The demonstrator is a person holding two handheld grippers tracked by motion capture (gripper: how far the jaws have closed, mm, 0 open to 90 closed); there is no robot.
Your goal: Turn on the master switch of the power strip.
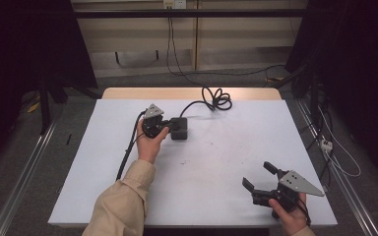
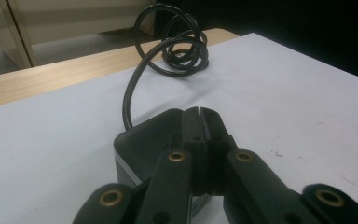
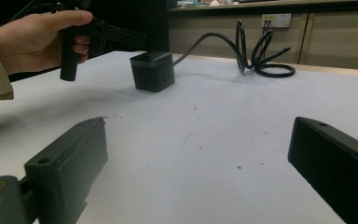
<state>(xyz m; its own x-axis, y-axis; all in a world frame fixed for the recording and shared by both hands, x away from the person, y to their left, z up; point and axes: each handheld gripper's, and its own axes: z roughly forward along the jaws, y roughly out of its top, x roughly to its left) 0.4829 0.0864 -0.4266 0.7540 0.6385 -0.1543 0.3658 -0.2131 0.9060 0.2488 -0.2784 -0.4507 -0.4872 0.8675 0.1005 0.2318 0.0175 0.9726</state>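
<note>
A black cube-shaped box [image 1: 179, 129] [image 2: 140, 140] [image 3: 153, 72] stands on the white table top [image 1: 216, 157], left of centre toward the back. Its black cable [image 1: 216, 98] [image 2: 179, 51] [image 3: 261, 51] runs back to a loose coil at the far edge. My left gripper [image 1: 170, 127] [image 2: 199, 112] [image 3: 142, 39] is shut, jaws pressed together with nothing between them. Its tips are over the near top edge of the box; I cannot tell whether they touch it. My right gripper [image 1: 259, 175] [image 3: 198, 154] hovers open at the front right, with bare table between its jaws.
A wooden strip [image 1: 192, 93] borders the far edge of the table top. Small dark specks [image 3: 238, 166] dot the white surface. Cables [image 1: 177, 59] lie on the floor behind the table and along its right side.
</note>
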